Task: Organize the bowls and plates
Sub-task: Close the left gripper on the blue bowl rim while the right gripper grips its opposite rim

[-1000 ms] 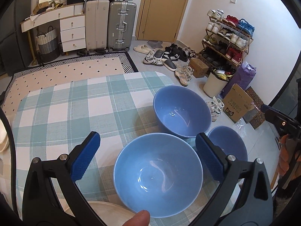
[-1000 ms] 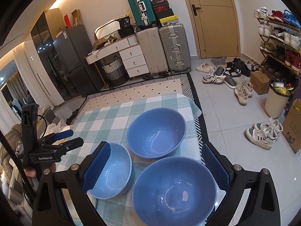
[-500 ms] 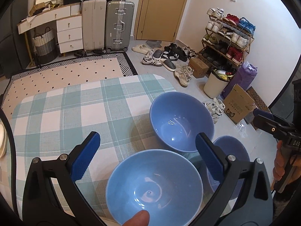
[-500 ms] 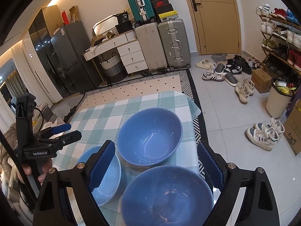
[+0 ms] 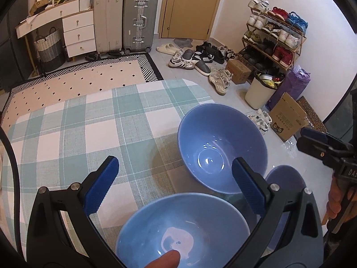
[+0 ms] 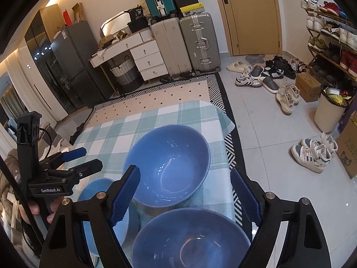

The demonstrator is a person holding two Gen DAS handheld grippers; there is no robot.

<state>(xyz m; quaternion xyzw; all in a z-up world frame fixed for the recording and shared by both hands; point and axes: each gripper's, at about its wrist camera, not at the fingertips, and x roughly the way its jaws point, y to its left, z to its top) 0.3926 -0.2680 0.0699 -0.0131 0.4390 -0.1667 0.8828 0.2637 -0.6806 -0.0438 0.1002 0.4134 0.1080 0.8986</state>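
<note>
Nesting the three blue bowls looks like the step in hand, and we are judging that it goes best if one claw takes a rim squarely, lifts straight up, and lowers that bowl centred into another, so nothing slides on the checked cloth of the surface (image 5: pixel 93 120).

Taking the far bowl (image 5: pixel 222 148) as our landmark: it is sitting near the surface's right edge, with the left-hand bowl (image 5: pixel 183 230) nearer us and to its left, and the right-hand bowl (image 6: pixel 189 239) nearer us and to its right, close to the drop.

We are holding the left claw (image 5: pixel 176 191) wide open and empty above the left-hand bowl. The right claw (image 6: pixel 186 193) is likewise spread wide, gripping nothing, poised over the right-hand bowl and tilting downward.
</note>
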